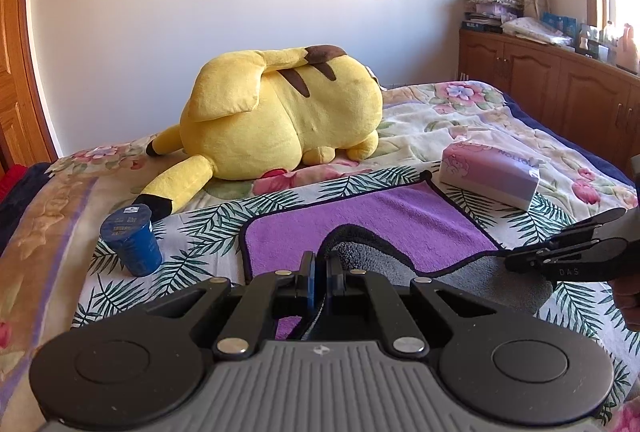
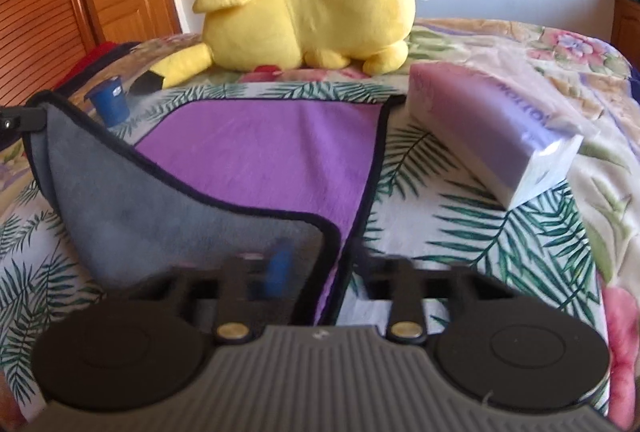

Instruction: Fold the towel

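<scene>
Your left gripper (image 1: pixel 320 274) is closed narrow on the near left corner of the towel (image 1: pixel 372 216); between the two blue pads you can see the dark hem and the grey underside of the cloth rising up. In the right wrist view this same corner (image 2: pixel 38 112) is lifted at the far left, held by the black tip of the left tool.

Your right gripper (image 2: pixel 316 264) has its fingers set wide apart. The near right corner of the towel, with its black border, lies between them, but the picture is blurred there and I cannot tell if a finger touches the cloth. In the left wrist view the right gripper (image 1: pixel 516 260) comes in from the right edge, with its tips at the towel's right edge.

The towel is purple on the top side and grey on the other side. Its far part lies flat on the leaf-pattern cloth (image 2: pixel 460 212) which covers the bed (image 1: pixel 500 120). The near part is raised and turned, so the grey side shows.

A blue cup (image 1: pixel 132 242) stands to the left of the towel, a little apart from it. A pink tissue pack (image 1: pixel 492 170) lies just beside the far right corner. A yellow plush toy (image 1: pixel 280 116) lies farther back on the bed.
</scene>
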